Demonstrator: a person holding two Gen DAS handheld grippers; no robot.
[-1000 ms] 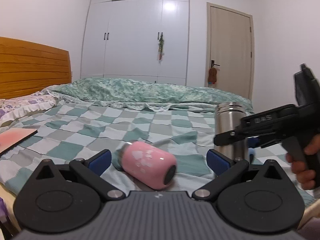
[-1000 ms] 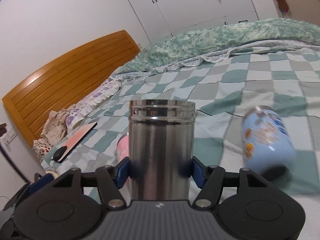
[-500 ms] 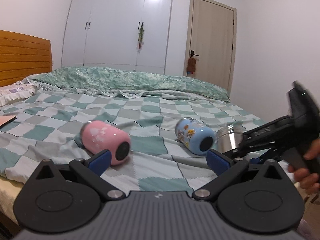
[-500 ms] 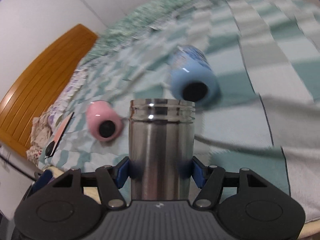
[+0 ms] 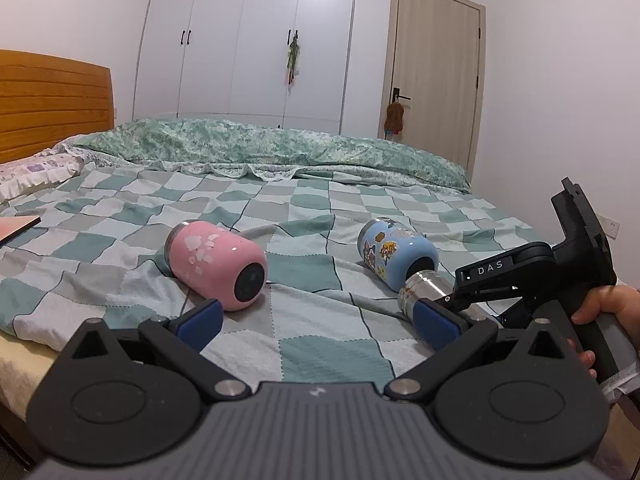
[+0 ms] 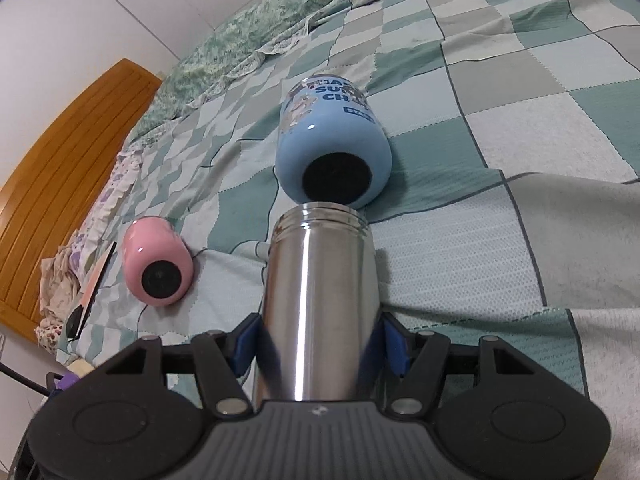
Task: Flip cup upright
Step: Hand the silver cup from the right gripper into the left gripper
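My right gripper point(image 6: 320, 344) is shut on a steel cup point(image 6: 320, 300), tipped down almost flat over the bed, rim towards the blue cup. The steel cup also shows in the left wrist view point(image 5: 430, 286), held by the right gripper point(image 5: 460, 300). A pink cup point(image 5: 216, 264) lies on its side on the checked blanket, base towards me; it also shows in the right wrist view point(image 6: 158, 266). A blue cartoon cup point(image 5: 396, 254) lies on its side too, seen in the right wrist view point(image 6: 332, 144). My left gripper point(image 5: 316, 324) is open and empty, short of the pink cup.
The checked blanket point(image 5: 312, 280) covers the bed, with a green quilt point(image 5: 260, 148) at the back. A wooden headboard point(image 6: 60, 184) and pillows are at the left. A flat pink board point(image 5: 16, 226) lies on the left edge. Wardrobe and door stand behind.
My right gripper has tipped the steel cup from upright to nearly flat, low over the bed by the blue cup. My left gripper has drawn back and swung right from the pink cup.
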